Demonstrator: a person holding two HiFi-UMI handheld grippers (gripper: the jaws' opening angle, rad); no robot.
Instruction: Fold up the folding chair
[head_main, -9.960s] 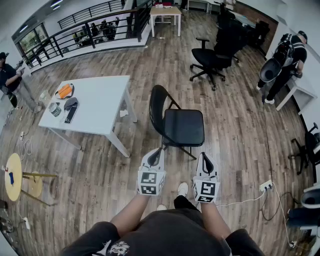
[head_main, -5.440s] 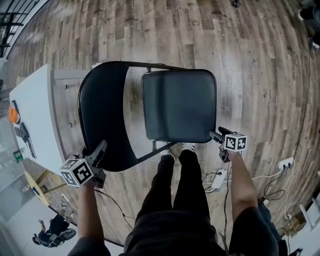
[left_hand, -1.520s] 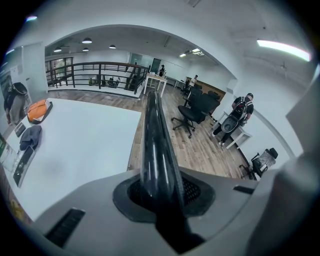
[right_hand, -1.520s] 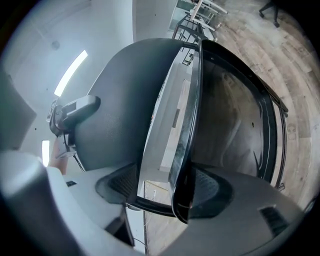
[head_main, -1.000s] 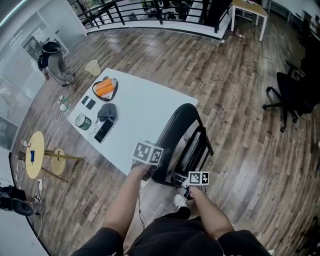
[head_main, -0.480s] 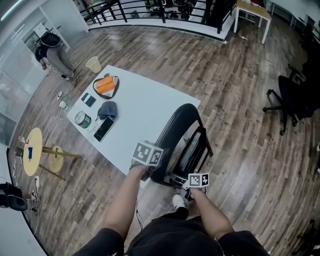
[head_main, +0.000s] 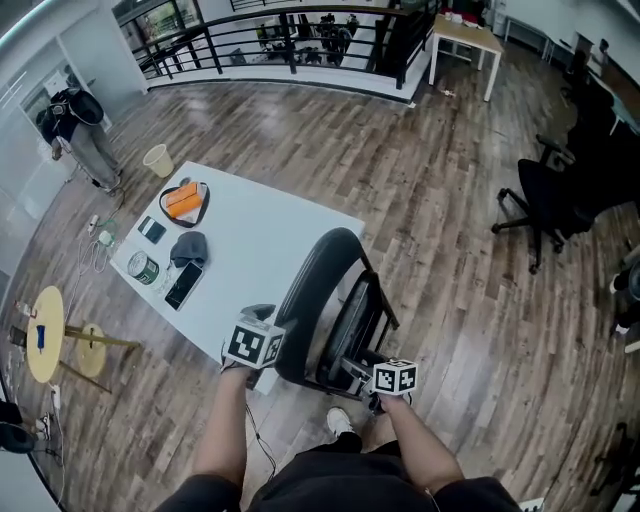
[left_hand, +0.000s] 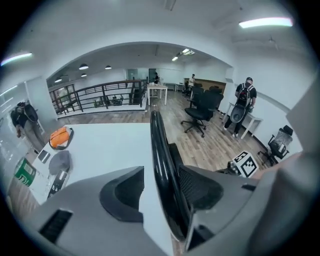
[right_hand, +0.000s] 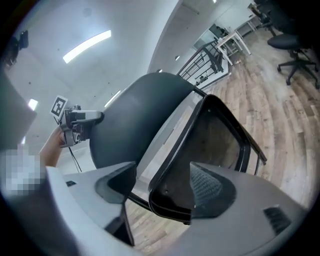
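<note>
Folding chair (head_main: 318, 290) stands folded; left claw (head_main: 262, 316) just opened.

The folded black folding chair (head_main: 312, 290) is stood beside the right edge of the white rectangular table (head_main: 262, 238); on its left end a green tin (head_main: 143, 268), black phone (head_main: 183, 286), grey cap (head_main: 189, 248) and orange-filled tray (head_main: 184, 203) are clustered.

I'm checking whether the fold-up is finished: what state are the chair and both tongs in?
Chair: folded flat, standing upright beside the table.
Left tongs: open, jaws just opened; the back rim runs between them, ungripped.
Right tongs: open, with the seat edge between the jaws, apparently not clamped.
</note>
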